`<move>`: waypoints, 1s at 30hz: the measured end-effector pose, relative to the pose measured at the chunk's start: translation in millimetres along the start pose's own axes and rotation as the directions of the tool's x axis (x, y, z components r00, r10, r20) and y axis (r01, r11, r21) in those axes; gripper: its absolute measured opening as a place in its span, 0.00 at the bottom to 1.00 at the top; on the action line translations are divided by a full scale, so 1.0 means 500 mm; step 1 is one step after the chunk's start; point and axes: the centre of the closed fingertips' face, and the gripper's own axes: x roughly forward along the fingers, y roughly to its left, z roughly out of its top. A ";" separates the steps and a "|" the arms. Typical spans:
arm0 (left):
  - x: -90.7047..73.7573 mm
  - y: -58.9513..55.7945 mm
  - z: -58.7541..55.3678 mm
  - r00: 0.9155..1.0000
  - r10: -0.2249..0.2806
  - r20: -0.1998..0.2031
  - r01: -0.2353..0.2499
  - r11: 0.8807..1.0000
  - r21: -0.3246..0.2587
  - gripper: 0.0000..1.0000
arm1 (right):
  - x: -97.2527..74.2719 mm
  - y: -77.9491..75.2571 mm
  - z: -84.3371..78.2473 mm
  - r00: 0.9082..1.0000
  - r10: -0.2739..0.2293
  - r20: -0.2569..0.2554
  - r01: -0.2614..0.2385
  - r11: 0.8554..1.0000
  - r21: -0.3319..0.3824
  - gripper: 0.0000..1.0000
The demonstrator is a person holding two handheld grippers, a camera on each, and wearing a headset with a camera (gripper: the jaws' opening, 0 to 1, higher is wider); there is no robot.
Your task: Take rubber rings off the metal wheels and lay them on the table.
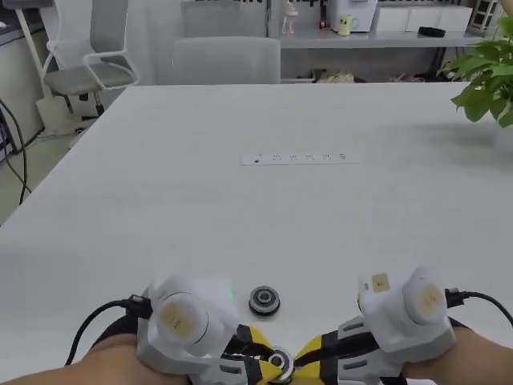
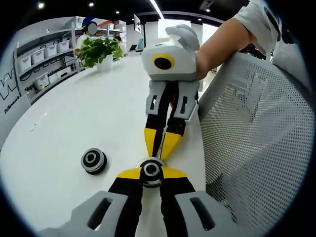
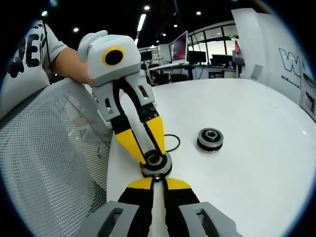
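Left gripper [image 2: 151,174]: jaws closed on a metal wheel [image 2: 151,168] at the table [image 2: 59,128] edge. Right gripper [image 3: 158,183]: jaws nearly together, tips pinching the same wheel's rim (from the opposite side). Loose rubber ring [image 3: 178,143] lies flat on the table just beyond; second wheel [image 3: 210,139] stands near, apart.
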 end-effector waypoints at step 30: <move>0.001 0.000 0.001 1.000 0.020 0.003 -0.020 1.000 0.005 0.07 | -0.015 -0.015 0.014 0.997 -0.014 0.082 -0.004 0.978 0.209 0.00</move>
